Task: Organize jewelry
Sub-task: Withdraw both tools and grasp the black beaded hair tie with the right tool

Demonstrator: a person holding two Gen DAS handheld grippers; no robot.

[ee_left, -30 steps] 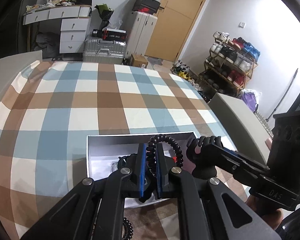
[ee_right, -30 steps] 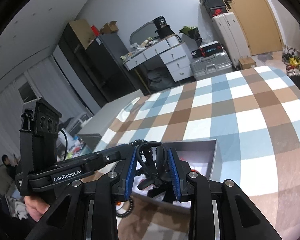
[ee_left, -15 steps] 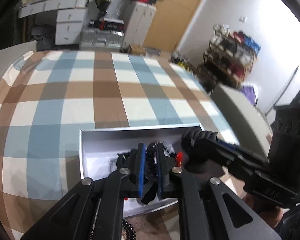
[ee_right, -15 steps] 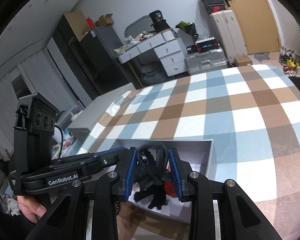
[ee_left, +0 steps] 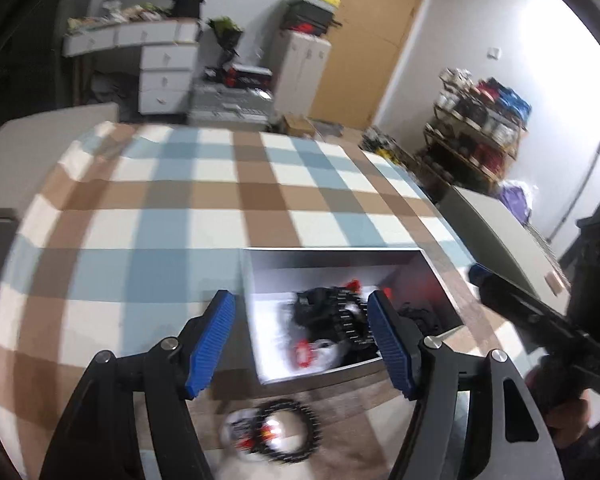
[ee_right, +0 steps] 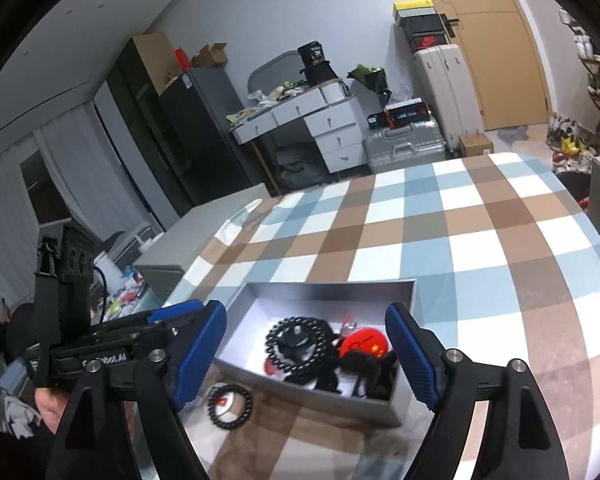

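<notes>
The left gripper (ee_left: 300, 336) has its blue-padded jaws spreading apart, with nothing pressed between them. Its near pad hangs over the checked tablecloth (ee_left: 180, 220) just outside the left wall of the grey box (ee_left: 328, 258), and its far pad stands over the box's inside. Between and beyond the pads, in the box, lies a black beaded bracelet (ee_left: 340, 312) on a heap of dark pieces with red bits; the view is blurred, so the single pieces are hard to tell apart.

The right gripper (ee_right: 306, 348) is likewise opening wide, its pads clear of everything. Below the gap between them sits the box with the beaded bracelet coiled in a ring, touching a round red piece (ee_right: 364, 342) at its right and a tangle of dark cords (ee_right: 364, 372) at the near corner.

Outside the box, on the cloth just beside its near wall, lies a second black bead bracelet (ee_right: 230, 406), with something small, white and red inside its ring.

The person's hand (ee_right: 50, 408) holds the left gripper's handle at the left edge of the right wrist view.
</notes>
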